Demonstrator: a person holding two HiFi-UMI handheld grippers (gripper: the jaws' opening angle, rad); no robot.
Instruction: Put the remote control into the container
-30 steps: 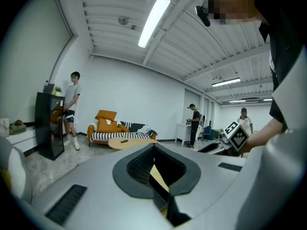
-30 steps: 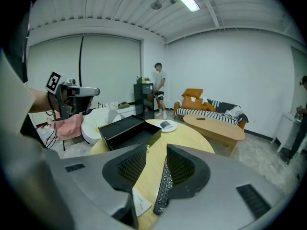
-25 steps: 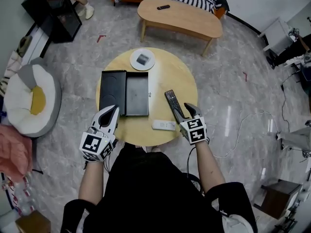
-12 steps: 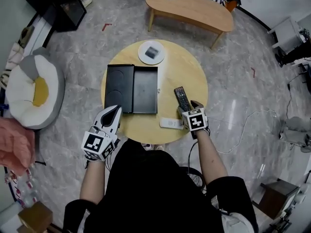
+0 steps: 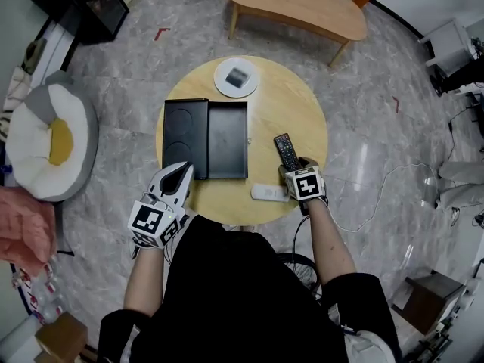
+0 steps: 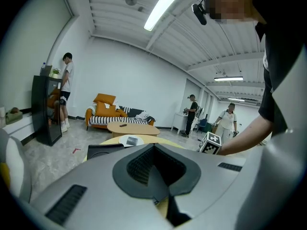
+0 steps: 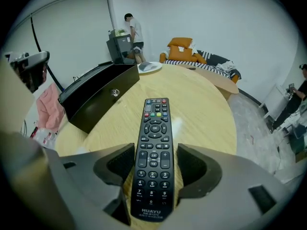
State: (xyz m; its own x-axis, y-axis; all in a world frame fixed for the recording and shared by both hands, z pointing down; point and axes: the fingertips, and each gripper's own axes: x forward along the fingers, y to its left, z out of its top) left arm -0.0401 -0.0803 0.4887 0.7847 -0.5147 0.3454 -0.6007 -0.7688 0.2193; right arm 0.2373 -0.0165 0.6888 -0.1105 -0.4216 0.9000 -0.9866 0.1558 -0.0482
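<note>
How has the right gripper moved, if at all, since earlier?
Yes: the right gripper came from beside the black remote to straddle its near end, jaws just opening, not gripping.

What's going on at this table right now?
A person works at a round table with a gripper in each hand. The right gripper has just been opening its jaws, which straddle the near end of the black remote without gripping it. The black container lies open to its left. The left gripper is shut, holding nothing.
</note>
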